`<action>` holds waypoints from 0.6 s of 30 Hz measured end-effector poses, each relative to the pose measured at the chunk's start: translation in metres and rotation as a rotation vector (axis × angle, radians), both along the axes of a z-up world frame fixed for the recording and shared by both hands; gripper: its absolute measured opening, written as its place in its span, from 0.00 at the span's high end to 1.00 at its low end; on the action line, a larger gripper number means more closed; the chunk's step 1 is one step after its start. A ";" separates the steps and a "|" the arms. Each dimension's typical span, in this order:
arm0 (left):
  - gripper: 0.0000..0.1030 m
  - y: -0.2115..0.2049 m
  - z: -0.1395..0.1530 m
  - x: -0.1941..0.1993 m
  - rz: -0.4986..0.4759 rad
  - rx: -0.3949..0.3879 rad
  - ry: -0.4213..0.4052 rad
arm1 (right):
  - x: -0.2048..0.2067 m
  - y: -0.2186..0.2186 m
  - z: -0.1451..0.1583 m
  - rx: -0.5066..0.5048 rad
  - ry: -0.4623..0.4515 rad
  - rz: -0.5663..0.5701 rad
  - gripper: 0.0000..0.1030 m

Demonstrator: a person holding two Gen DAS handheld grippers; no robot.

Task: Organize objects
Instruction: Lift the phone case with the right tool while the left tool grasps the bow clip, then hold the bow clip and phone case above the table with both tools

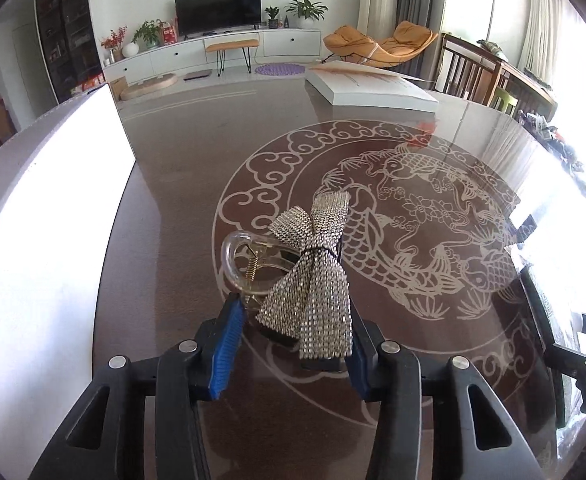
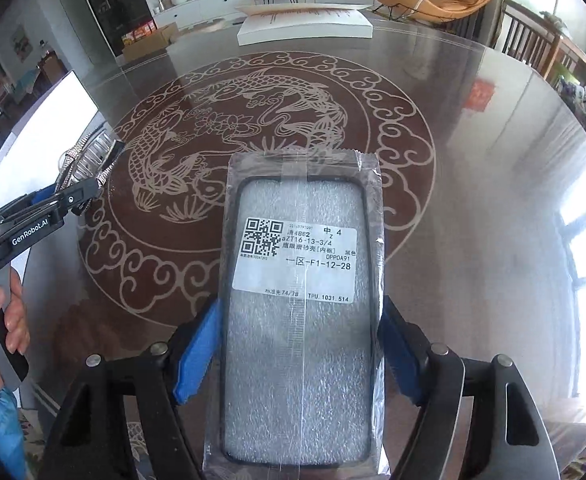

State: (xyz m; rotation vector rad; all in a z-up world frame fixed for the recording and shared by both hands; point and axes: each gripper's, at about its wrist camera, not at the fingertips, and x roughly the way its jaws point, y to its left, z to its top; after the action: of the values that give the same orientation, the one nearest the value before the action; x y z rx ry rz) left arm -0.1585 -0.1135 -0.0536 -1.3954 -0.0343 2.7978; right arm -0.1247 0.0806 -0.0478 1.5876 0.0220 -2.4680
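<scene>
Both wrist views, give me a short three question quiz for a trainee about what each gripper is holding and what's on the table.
1. True or false: the left gripper is shut on a rhinestone bow hair clip.
2. What does the right gripper hold? A) a book B) a bagged phone case C) a remote
3. Fill in: at the far edge of the glass table lies a flat white ____.

Key: 1 true; 2 B; 3 box. The clip's clear plastic jaw sticks out left of the bow, and the phone case bag carries a white label with a QR code.
</scene>
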 end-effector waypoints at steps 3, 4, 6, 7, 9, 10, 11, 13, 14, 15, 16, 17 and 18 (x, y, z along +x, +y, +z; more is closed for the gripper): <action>0.78 -0.002 0.022 0.028 -0.001 0.093 0.045 | 0.018 0.012 0.015 -0.099 0.013 -0.035 0.27; 0.79 -0.001 0.030 0.037 -0.007 0.103 0.066 | 0.023 0.013 0.021 -0.121 0.023 -0.038 0.27; 0.79 0.003 0.037 0.050 -0.019 0.080 0.084 | 0.026 0.008 0.033 -0.143 0.044 -0.022 0.27; 0.79 0.002 0.036 0.053 -0.024 0.080 0.072 | 0.028 0.005 0.039 -0.148 0.056 -0.016 0.27; 0.79 -0.004 0.033 0.060 -0.021 0.095 0.039 | 0.029 -0.001 0.048 -0.170 0.074 -0.017 0.27; 0.78 -0.009 0.033 0.065 -0.018 0.108 0.031 | 0.029 0.000 0.052 -0.182 0.079 -0.020 0.27; 0.77 -0.013 0.035 0.070 -0.005 0.115 0.035 | 0.033 0.000 0.055 -0.191 0.083 -0.022 0.27; 0.58 -0.020 0.039 0.080 0.005 0.128 0.055 | 0.042 0.001 0.058 -0.206 0.088 -0.023 0.27; 0.46 -0.022 0.041 0.085 -0.004 0.133 0.058 | 0.047 0.002 0.059 -0.215 0.086 -0.024 0.27; 0.22 -0.023 0.043 0.088 -0.014 0.131 0.060 | 0.046 0.001 0.055 -0.227 0.082 -0.027 0.27; 0.14 -0.022 0.044 0.092 -0.021 0.120 0.073 | 0.050 0.001 0.054 -0.238 0.078 -0.029 0.27; 0.14 -0.021 0.044 0.096 -0.024 0.102 0.085 | 0.053 0.001 0.051 -0.247 0.074 -0.030 0.27; 0.14 -0.018 0.044 0.100 -0.026 0.083 0.086 | 0.057 0.001 0.050 -0.254 0.072 -0.030 0.27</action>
State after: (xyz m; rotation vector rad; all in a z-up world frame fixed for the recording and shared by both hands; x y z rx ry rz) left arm -0.0587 -0.1316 -0.0095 -1.2485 -0.1282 2.7971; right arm -0.0678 0.0820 0.0017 1.4026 -0.2939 -2.4348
